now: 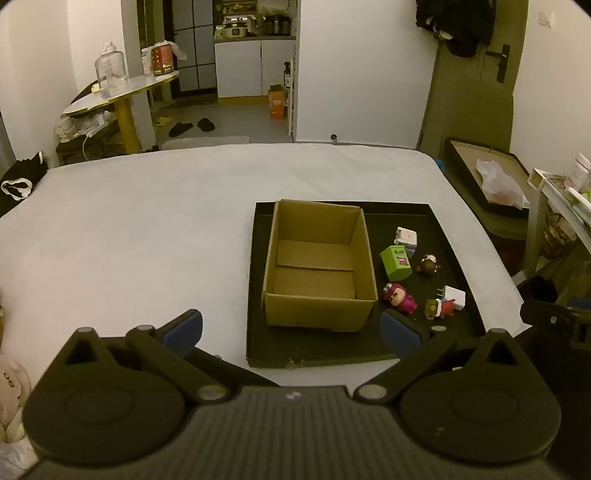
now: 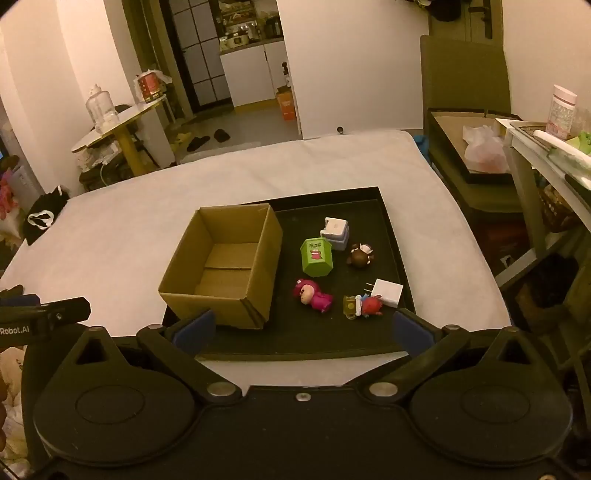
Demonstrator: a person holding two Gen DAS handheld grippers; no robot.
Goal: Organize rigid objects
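Both grippers hung spread and empty, tilted down toward a black tray (image 2: pixel 391 236). Ahead of the right gripper (image 2: pixel 303 332) lay small toys, apparently grouped for pickup: a pink figure (image 2: pixel 312 295), a green box (image 2: pixel 316 256), a white charger (image 2: pixel 388 292). The empty cardboard box (image 1: pixel 317 266), ahead of the left gripper (image 1: pixel 291 328), likely awaited them; open tray floor around the toys left approach room.

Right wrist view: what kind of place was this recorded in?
Most likely a small lived-in apartment room: slippers on the floor, a kitchen nook with appliances behind, and a white-covered work surface, possibly a bed.
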